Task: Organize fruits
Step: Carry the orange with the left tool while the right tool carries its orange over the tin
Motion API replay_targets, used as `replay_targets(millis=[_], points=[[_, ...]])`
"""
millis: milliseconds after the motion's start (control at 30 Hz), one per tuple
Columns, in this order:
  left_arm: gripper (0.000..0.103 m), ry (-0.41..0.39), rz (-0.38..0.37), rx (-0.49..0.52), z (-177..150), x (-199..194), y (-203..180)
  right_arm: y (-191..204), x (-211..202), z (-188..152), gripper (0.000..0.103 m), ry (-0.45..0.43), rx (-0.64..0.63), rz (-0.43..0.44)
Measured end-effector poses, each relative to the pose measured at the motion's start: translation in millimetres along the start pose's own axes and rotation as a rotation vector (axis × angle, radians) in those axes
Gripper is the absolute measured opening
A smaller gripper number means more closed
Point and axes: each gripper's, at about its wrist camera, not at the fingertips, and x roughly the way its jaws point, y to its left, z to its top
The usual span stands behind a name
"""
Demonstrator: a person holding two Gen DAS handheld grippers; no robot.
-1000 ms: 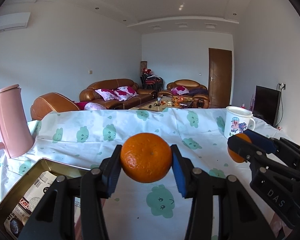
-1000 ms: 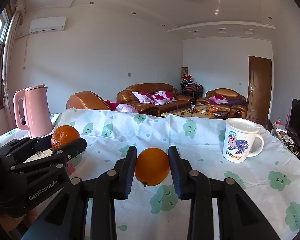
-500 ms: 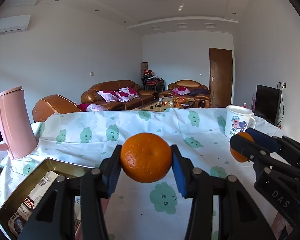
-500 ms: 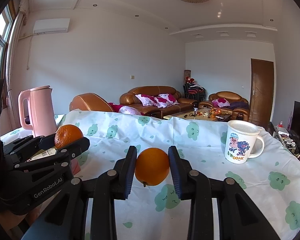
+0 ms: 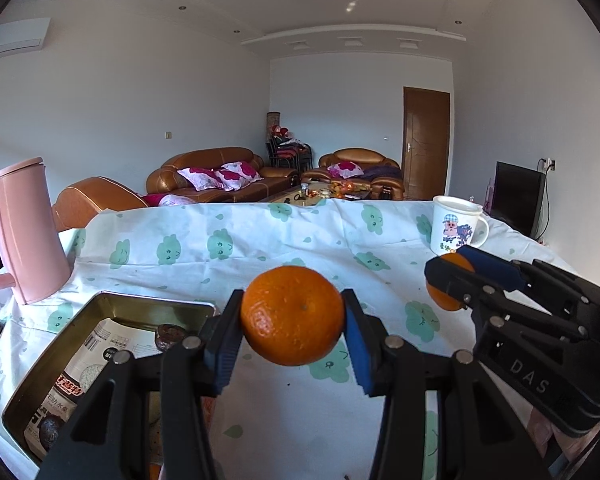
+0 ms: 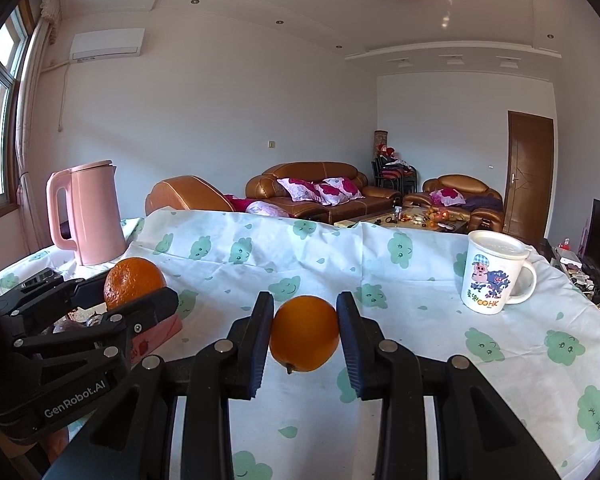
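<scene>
My left gripper (image 5: 293,316) is shut on a dimpled orange (image 5: 292,315) and holds it above the table. It shows at the left of the right wrist view (image 6: 140,292) with that orange (image 6: 134,280). My right gripper (image 6: 305,334) is shut on a smoother orange (image 6: 304,333), also held above the cloth. It shows at the right of the left wrist view (image 5: 454,276), where its orange (image 5: 444,300) is partly hidden by the fingers. A gold metal tin (image 5: 148,304) sits below and left of my left gripper, holding a packet and dark round items.
A pink kettle (image 5: 24,232) stands at the table's left, also in the right wrist view (image 6: 88,216). A white cartoon mug (image 6: 494,276) stands at the right. The tablecloth (image 6: 380,264) is white with green clouds. A pink box (image 6: 160,330) lies under my left gripper.
Both grippers keep their oranges. The view has tilted down slightly, so more of the tin's inside shows. The grippers sit a little higher over the table.
</scene>
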Motion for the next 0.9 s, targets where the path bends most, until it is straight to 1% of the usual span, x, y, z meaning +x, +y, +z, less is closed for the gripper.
replay_targets(millis=[100, 467, 667, 900], points=[[0.048, 0.005, -0.003, -0.001, -2.0, -6.9, 5.7, 12.7, 1.9, -0.1, 0.035, 0.006, -0.015, 0.018], [0.048, 0.006, 0.038, -0.036, -4.2, -33.0, 42.6, 40.8, 4.1, 7.4, 0.035, 0.017, -0.017, 0.101], [0.048, 0.012, 0.072, -0.047, -7.1, -44.2, 63.6, 58.5, 5.4, 18.5, 0.035, 0.025, -0.016, 0.171], [0.048, 0.015, 0.126, -0.059, -7.7, -53.3, 88.8, 88.1, 6.8, 32.6, 0.035, 0.023, -0.059, 0.229]])
